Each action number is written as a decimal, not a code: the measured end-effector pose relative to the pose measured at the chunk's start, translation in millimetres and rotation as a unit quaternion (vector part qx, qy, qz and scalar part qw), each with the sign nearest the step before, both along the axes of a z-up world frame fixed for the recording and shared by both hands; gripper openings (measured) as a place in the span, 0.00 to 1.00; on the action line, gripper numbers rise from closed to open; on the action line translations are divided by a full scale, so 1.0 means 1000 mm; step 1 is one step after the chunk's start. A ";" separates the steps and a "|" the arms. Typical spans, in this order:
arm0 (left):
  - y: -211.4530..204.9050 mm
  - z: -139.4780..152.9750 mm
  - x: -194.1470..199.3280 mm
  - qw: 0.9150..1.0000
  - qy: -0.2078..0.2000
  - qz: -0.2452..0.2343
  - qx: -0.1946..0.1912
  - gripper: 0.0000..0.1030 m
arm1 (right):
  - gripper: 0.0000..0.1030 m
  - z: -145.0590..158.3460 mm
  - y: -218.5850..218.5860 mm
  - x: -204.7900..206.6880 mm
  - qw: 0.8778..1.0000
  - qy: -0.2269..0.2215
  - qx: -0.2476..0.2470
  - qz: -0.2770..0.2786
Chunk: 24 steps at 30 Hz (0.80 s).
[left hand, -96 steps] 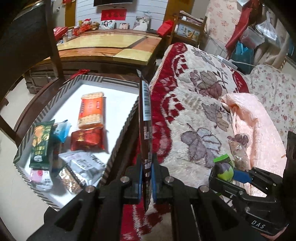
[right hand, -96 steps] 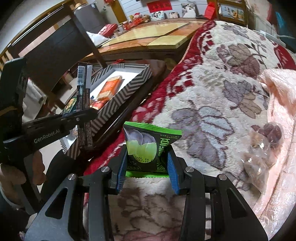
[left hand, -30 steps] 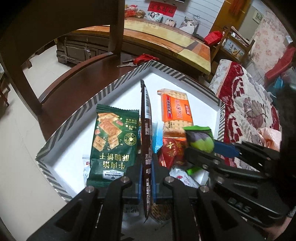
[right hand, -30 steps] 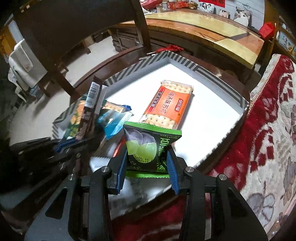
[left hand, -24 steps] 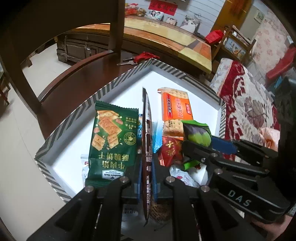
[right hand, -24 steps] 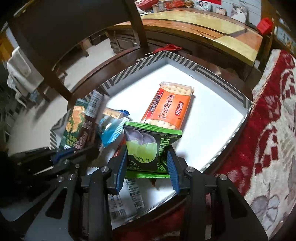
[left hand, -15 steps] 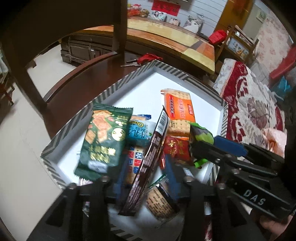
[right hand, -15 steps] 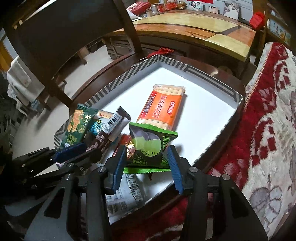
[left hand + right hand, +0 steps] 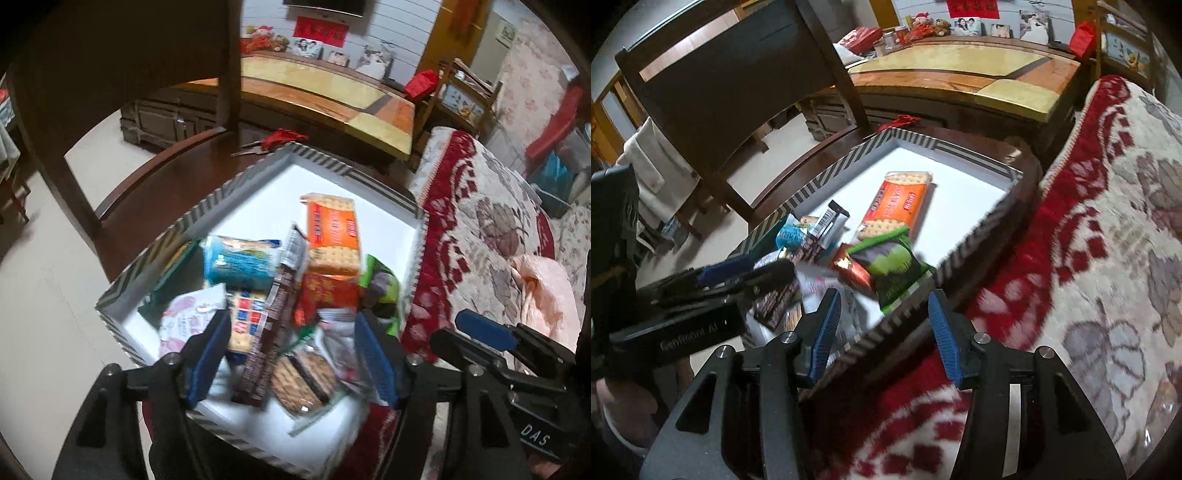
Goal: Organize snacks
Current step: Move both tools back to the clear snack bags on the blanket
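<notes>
A striped box (image 9: 236, 181) with a white floor holds several snacks on a dark chair seat. My left gripper (image 9: 291, 354) hovers over its near end, jaws opening. A brown bar (image 9: 273, 321) lies loose on the pile below them, untouched by the pads. My right gripper (image 9: 884, 325) stands over the box's near rim (image 9: 960, 254), jaws opening and empty. The green packet (image 9: 894, 266) lies just beyond it inside the box, beside a red packet (image 9: 853, 271). An orange cracker pack (image 9: 897, 203) lies farther in. The left gripper's fingers (image 9: 727, 269) cover part of the pile.
A dark wooden chair back (image 9: 738, 81) rises behind the box. A red-and-cream blanket (image 9: 1089, 221) covers the sofa on the right, close against the box. A wooden coffee table (image 9: 332, 103) stands beyond. A pink cloth (image 9: 543, 291) lies on the sofa.
Both grippers opened. The brown bar tipped over and dropped flat onto the pile. The green packet fell from the right jaws into the box. Both grippers drew back.
</notes>
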<state>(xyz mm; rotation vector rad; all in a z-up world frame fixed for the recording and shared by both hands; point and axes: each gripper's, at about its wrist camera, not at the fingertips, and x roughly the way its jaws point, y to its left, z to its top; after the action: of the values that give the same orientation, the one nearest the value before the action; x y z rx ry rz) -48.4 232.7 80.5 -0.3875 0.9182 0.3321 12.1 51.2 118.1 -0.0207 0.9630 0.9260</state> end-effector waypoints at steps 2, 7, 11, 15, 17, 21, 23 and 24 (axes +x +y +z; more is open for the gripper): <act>-0.012 0.003 0.002 1.000 -0.001 -0.013 0.006 0.73 | 0.48 0.001 -0.014 -0.004 1.000 -0.003 0.003 -0.008; -0.045 0.008 0.006 0.999 -0.003 -0.048 0.019 0.74 | 0.48 0.002 -0.055 -0.012 0.999 -0.003 0.012 -0.038; -0.071 0.012 0.008 0.997 -0.008 -0.076 0.023 0.77 | 0.48 -0.003 -0.086 -0.016 0.998 0.001 0.014 -0.065; -0.094 0.011 0.013 0.994 -0.007 -0.101 0.029 0.77 | 0.48 -0.014 -0.118 -0.018 0.996 0.009 0.011 -0.091; -0.103 0.010 0.015 0.994 -0.005 -0.110 0.028 0.77 | 0.48 -0.018 -0.135 -0.017 0.994 0.013 0.011 -0.107; -0.124 0.003 0.021 0.991 0.006 -0.134 0.026 0.77 | 0.48 -0.026 -0.170 -0.015 0.990 0.021 0.008 -0.140; -0.134 0.000 0.023 0.989 0.010 -0.146 0.026 0.77 | 0.48 -0.029 -0.186 -0.014 0.988 0.025 0.005 -0.153; -0.140 -0.001 0.024 0.988 0.010 -0.153 0.025 0.77 | 0.48 -0.032 -0.195 -0.014 0.987 0.026 0.004 -0.161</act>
<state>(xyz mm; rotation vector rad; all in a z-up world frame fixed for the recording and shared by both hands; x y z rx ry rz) -24.2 93.1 79.6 -0.1926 0.9724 0.0769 -1.9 -143.9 86.4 0.1617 0.9775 0.6348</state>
